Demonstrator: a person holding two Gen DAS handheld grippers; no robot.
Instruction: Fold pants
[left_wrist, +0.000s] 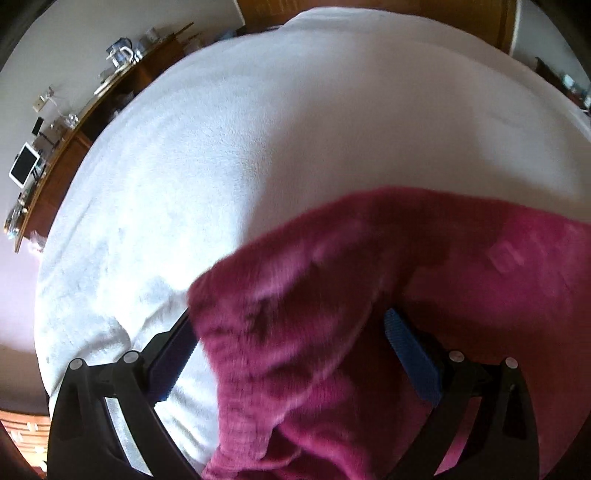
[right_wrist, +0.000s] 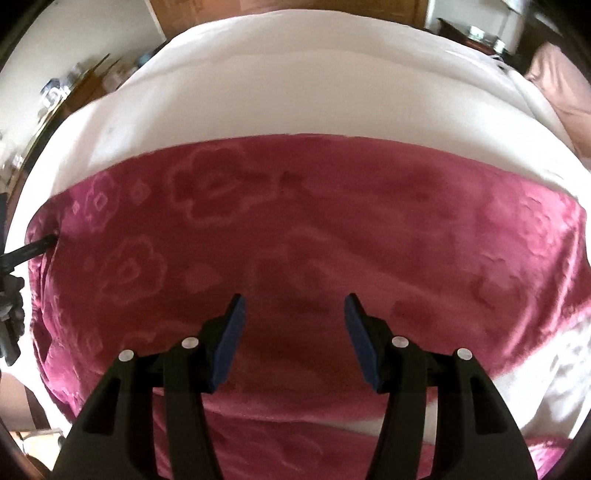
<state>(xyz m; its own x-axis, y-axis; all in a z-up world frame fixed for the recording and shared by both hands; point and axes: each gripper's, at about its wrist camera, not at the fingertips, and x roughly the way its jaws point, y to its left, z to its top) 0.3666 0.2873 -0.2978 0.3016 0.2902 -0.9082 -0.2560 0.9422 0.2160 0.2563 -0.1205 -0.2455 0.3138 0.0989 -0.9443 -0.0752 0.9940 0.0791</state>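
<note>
The pants (right_wrist: 295, 229) are magenta fleece with a pale flower pattern, spread across a white bed cover (right_wrist: 295, 85). My right gripper (right_wrist: 293, 301) is open and empty, just above the middle of the pants. In the left wrist view the pants (left_wrist: 369, 277) drape between the blue pads (left_wrist: 410, 354) of my left gripper (left_wrist: 288, 325). Its jaws stand wide apart, with a bunched end of the fabric lying in the gap. The left gripper's tip also shows at the pants' left edge in the right wrist view (right_wrist: 48, 242).
The white bed cover (left_wrist: 258, 129) fills most of both views. A wooden shelf (left_wrist: 74, 129) with small devices and cables runs along the wall on the left. A wooden headboard (left_wrist: 369, 7) is at the far end. A pink pillow (right_wrist: 561, 85) lies at the far right.
</note>
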